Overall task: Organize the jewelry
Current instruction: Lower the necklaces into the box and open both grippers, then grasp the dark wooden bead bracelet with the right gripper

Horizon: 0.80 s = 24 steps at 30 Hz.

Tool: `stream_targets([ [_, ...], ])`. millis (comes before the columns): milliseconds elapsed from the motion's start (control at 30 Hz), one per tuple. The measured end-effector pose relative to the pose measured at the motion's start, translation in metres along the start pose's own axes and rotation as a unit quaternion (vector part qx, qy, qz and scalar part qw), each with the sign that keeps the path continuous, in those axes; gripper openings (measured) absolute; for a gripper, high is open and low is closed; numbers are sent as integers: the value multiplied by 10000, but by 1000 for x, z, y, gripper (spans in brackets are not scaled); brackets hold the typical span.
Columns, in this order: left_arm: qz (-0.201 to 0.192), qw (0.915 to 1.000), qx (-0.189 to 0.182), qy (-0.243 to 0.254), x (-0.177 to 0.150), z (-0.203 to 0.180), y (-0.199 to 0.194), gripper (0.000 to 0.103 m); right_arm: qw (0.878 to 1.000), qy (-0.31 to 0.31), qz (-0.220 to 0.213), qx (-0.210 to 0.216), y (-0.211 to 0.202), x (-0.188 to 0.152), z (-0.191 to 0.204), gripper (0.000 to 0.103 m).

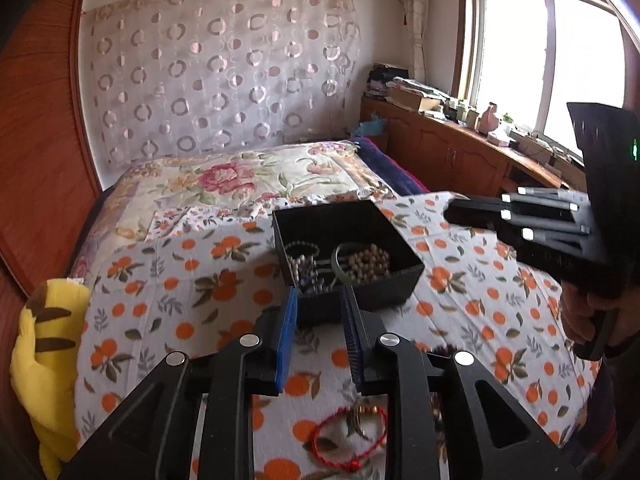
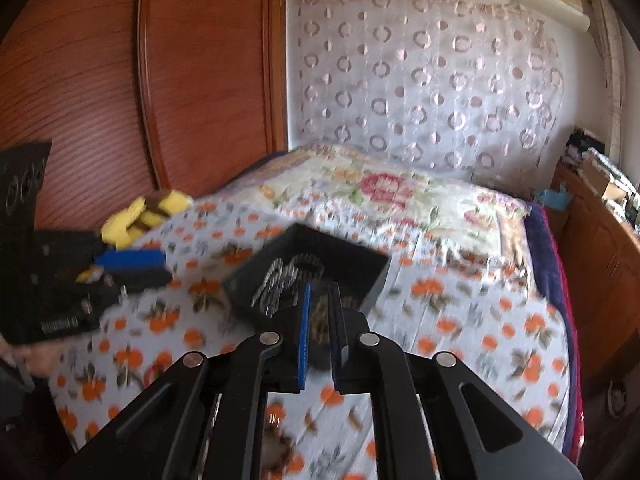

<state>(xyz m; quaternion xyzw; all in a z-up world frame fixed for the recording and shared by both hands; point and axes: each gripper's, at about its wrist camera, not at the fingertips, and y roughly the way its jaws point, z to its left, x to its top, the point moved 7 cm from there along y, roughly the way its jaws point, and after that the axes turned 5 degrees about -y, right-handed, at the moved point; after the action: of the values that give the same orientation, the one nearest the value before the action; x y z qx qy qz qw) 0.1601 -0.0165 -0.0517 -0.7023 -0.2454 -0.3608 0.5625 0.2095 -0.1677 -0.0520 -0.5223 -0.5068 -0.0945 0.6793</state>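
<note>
A black open box (image 1: 404, 276) sits on the orange-print blanket and holds several bead bracelets (image 1: 368, 262) and a dark bangle. My left gripper (image 1: 319, 294) is open and empty, its tips at the box's near wall. A red string bracelet (image 1: 348, 440) with a small gold piece lies on the blanket under the left gripper. My right gripper (image 2: 321, 290) hovers over the box's (image 2: 372, 264) near edge, its jaws a narrow gap apart with nothing clearly between them; this view is blurred. The right gripper also shows at the right of the left wrist view (image 1: 452, 210).
A yellow striped plush toy (image 1: 44, 364) lies at the bed's left edge. A red-brown wardrobe (image 2: 120, 80) stands to the left. A wooden cabinet (image 1: 460, 152) with clutter runs under the window on the right. A floral quilt (image 1: 240, 176) covers the far bed.
</note>
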Motion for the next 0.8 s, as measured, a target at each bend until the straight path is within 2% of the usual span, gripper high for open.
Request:
stream_targets([
  [100,108,9999,5,34,-16,-2,1,27,9997,6,236,82,6,-29,7,10],
  [167,166,9998,23,56,-25,-3,2,36,9991,-9,404,86,11,-47,11,10],
  [267,301,9995,16,58,-40,-4,6,37,9979,8,635,104,19,-69,16,11],
  [300,364,9993,3,44,-45,-4,8,38,9975,7,693,140,20,-75,16,16],
  [333,412,9991,2,47,-49,-4,10,40,9969,-6,762,188,22,-82,19,26],
  [400,477,9988,-7,53,-56,-6,11,45,9965,-36,814,203,23,-90,23,30],
  [667,680,9973,-143,243,-75,-20,15,63,9917,-411,1191,245,29,-112,37,29],
  [700,697,9971,-160,272,-76,-23,15,64,9914,-430,1205,282,28,-113,37,18],
  [800,745,9963,-205,370,-80,-31,17,69,9908,-514,1246,79,24,-115,32,17],
])
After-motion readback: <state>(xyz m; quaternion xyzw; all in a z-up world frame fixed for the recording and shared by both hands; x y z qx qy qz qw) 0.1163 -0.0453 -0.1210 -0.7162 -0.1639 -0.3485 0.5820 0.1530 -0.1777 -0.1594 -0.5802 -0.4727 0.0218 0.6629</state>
